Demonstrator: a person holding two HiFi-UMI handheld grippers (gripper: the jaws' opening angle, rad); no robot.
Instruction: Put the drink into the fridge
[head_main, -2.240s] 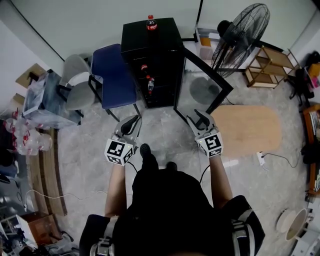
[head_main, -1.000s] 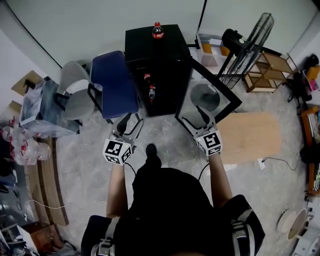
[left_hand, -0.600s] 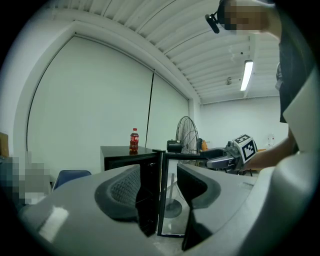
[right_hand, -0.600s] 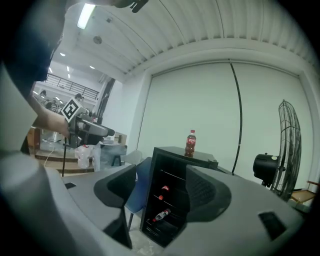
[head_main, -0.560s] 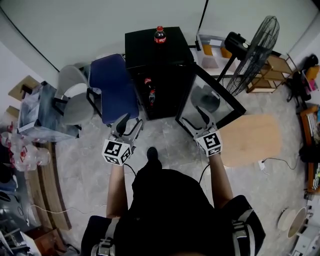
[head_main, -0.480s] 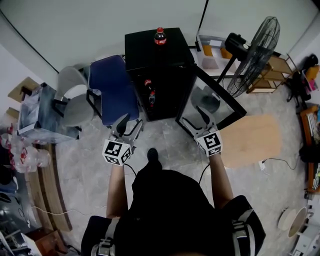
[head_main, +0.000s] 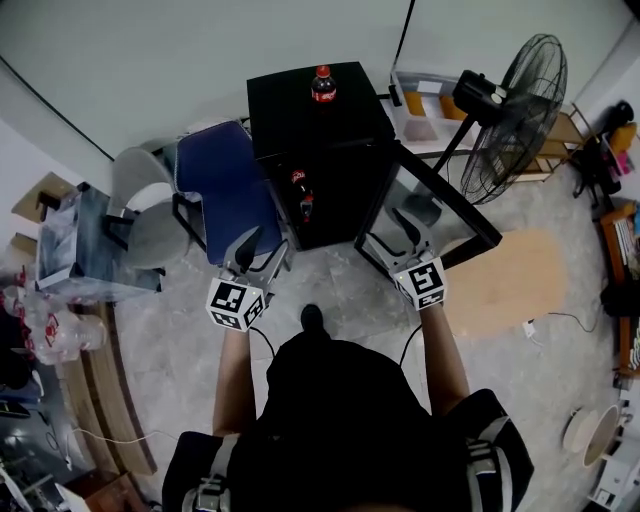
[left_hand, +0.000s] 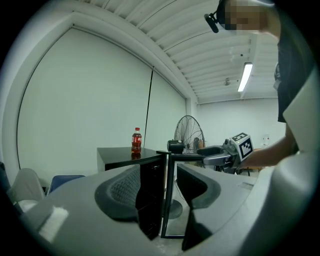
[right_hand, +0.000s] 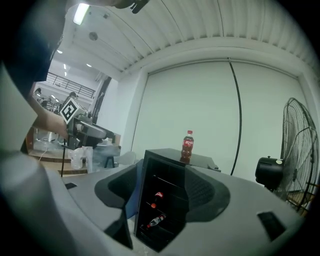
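A cola bottle (head_main: 323, 84) with a red cap stands upright on top of the black fridge (head_main: 300, 120), and it also shows in the left gripper view (left_hand: 136, 139) and the right gripper view (right_hand: 187, 146). The fridge's glass door (head_main: 432, 213) is swung open to the right. Two bottles (right_hand: 154, 208) lie on the shelves inside. My left gripper (head_main: 262, 248) is open and empty in front of the fridge's left side. Beside the door's lower edge, my right gripper (head_main: 392, 232) holds nothing, its jaws wide apart and closing slightly.
A blue chair (head_main: 225, 190) stands against the fridge's left side, with a grey chair (head_main: 145, 205) beyond it. A standing fan (head_main: 520, 90) and a wooden shelf (head_main: 570, 135) are at the right. A beige mat (head_main: 510, 280) lies on the tiled floor behind the open door.
The person has stepped closer to the fridge, and both grippers have come forward with them. The bottle on top has not moved.
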